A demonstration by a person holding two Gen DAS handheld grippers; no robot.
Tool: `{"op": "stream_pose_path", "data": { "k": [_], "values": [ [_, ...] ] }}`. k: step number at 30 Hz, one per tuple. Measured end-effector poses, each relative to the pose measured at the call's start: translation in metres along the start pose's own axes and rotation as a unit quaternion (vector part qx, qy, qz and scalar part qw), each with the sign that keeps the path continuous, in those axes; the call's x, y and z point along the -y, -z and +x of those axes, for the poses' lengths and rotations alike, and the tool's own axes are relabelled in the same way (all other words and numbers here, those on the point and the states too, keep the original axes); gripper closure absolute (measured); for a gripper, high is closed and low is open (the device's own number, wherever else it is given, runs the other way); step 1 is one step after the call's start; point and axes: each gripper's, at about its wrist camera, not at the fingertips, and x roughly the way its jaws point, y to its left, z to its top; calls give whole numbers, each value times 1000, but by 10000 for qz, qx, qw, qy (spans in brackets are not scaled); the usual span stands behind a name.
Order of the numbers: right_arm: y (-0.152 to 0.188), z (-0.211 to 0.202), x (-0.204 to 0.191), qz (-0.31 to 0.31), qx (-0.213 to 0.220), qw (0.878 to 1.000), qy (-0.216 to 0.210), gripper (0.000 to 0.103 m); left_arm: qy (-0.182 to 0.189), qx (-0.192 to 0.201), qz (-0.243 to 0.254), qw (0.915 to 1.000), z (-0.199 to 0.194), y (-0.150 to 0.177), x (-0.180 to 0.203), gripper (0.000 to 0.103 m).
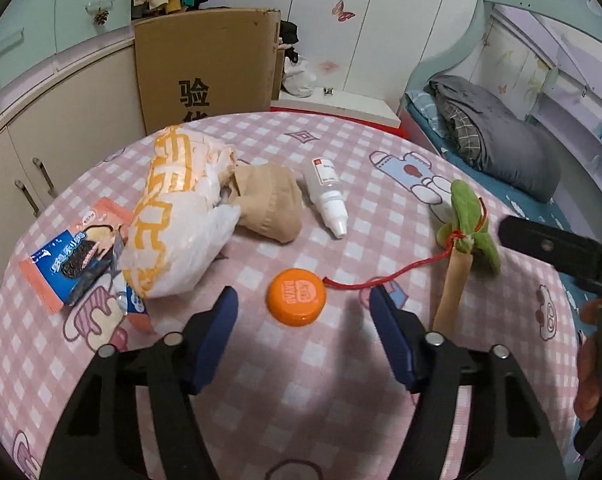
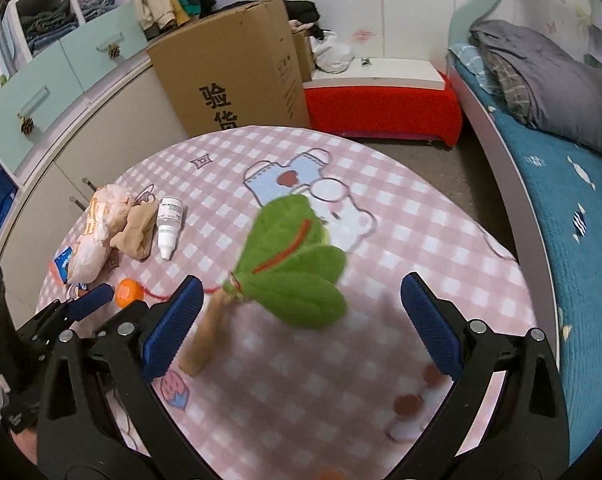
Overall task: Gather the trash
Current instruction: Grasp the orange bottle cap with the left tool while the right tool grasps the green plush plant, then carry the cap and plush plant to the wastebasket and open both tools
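Observation:
On the pink checked tablecloth (image 1: 341, 380) an orange cap (image 1: 297, 297) lies between the fingertips of my left gripper (image 1: 304, 300); the pads stand apart from it, so the gripper is open. A red string (image 1: 365, 282) runs from the cap to a plush palm tree (image 1: 461, 240). To the left lie a white and orange plastic bag (image 1: 173, 216), a blue biscuit wrapper (image 1: 75, 264), a beige sock (image 1: 269, 204) and a white dropper bottle (image 1: 329, 196). My right gripper (image 2: 301, 284) is open just above the plush palm tree (image 2: 297, 264), whose green leaves show blurred between its fingers.
A tall cardboard box (image 1: 209, 72) stands behind the round table, beside cream cabinets (image 1: 61, 128). A bed with a grey blanket (image 1: 497, 132) runs along the right. A red bench with a white top (image 2: 381, 92) sits past the far edge. A hand (image 1: 593, 360) shows at the right.

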Motion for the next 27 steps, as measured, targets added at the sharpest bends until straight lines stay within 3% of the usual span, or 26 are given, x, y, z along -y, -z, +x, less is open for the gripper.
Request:
{"op": "stream_pose_path", "data": {
  "k": [1, 3, 4, 6, 7, 8, 17, 27],
  "values": [
    [-1, 5, -3, -35, -14, 10000, 13, 6, 4, 0, 18, 10000, 0, 0, 1, 50],
    [-1, 18, -9, -154, -104, 9998, 42, 12, 31, 6, -16, 10000, 1, 0, -1, 72],
    [2, 25, -13, -223, -217, 9995, 37, 29, 54, 8, -60, 10000, 2, 0, -2, 74],
    [8, 29, -16, -319, -289, 9990, 107, 51, 156, 22, -144, 9998, 1, 1, -6, 74],
    [11, 26, -16, -353, -228, 9991, 113, 70, 194, 28, -173, 9997, 1, 1, -7, 74],
    [13, 23, -13, -280, -219, 9994, 39, 76, 228, 32, -192, 9996, 1, 1, -8, 74],
    [24, -28, 37, 266, 160, 9991, -284, 80, 333, 113, -160, 9993, -7, 9, 0, 74],
    [29, -88, 83, 715, 730, 9937, -467, 80, 696, 377, 144, 9968, -44, 5, 44, 74]
  ]
}}
